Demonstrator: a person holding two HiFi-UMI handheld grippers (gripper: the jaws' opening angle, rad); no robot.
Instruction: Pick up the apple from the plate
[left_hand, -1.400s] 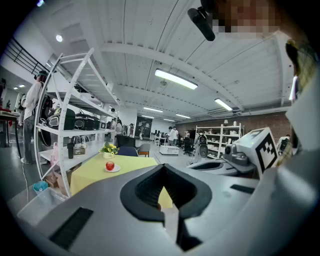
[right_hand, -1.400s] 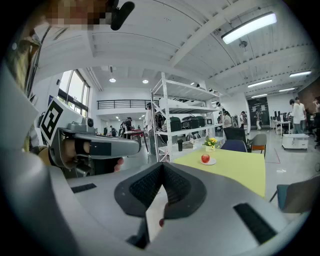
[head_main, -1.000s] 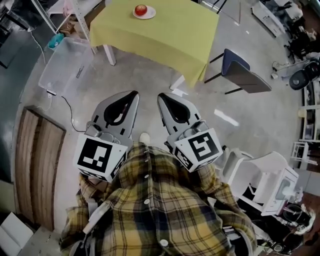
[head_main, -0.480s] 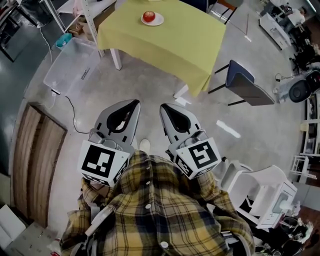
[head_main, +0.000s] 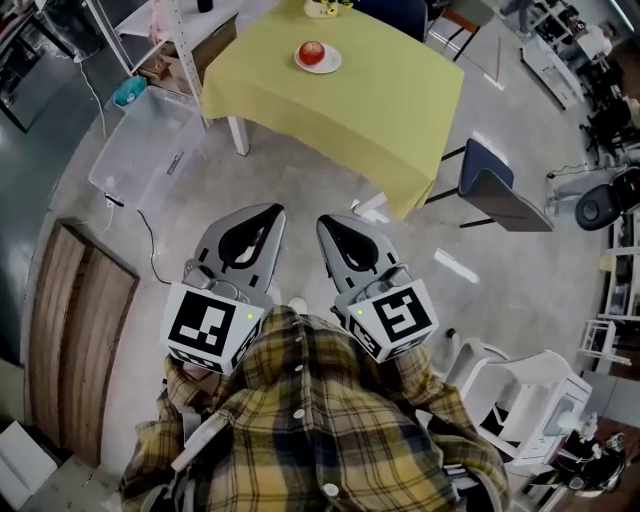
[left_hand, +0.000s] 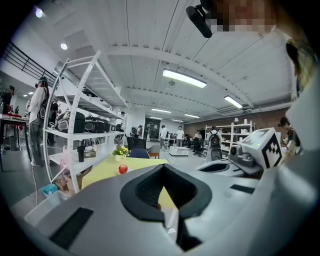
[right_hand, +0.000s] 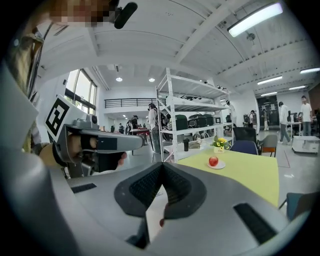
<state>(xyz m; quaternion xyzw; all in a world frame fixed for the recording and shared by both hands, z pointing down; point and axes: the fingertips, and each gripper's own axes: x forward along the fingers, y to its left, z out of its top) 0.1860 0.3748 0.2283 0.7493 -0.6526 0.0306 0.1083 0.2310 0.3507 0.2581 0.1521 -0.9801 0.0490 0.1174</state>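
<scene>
A red apple (head_main: 312, 52) sits on a small white plate (head_main: 329, 65) on the yellow-green table (head_main: 370, 110), far ahead across the concrete floor. My left gripper (head_main: 271, 211) and right gripper (head_main: 329, 221) are held side by side close to my plaid shirt, both shut and empty, well short of the table. In the left gripper view the apple (left_hand: 122, 169) shows small, left of the shut jaw tips of the left gripper (left_hand: 162, 167). The right gripper view has the apple (right_hand: 213, 161) right of the shut tips of the right gripper (right_hand: 162, 165).
A dark blue chair (head_main: 495, 185) stands right of the table. A clear plastic bin (head_main: 140, 140) and a white shelf rack (left_hand: 75, 125) are to its left. A flower pot (head_main: 328, 8) sits at the table's far edge. White machines (head_main: 530, 390) stand at the right.
The table with the apple has come closer and lower in the head view as I step forward. Both grippers stay shut, side by side.
</scene>
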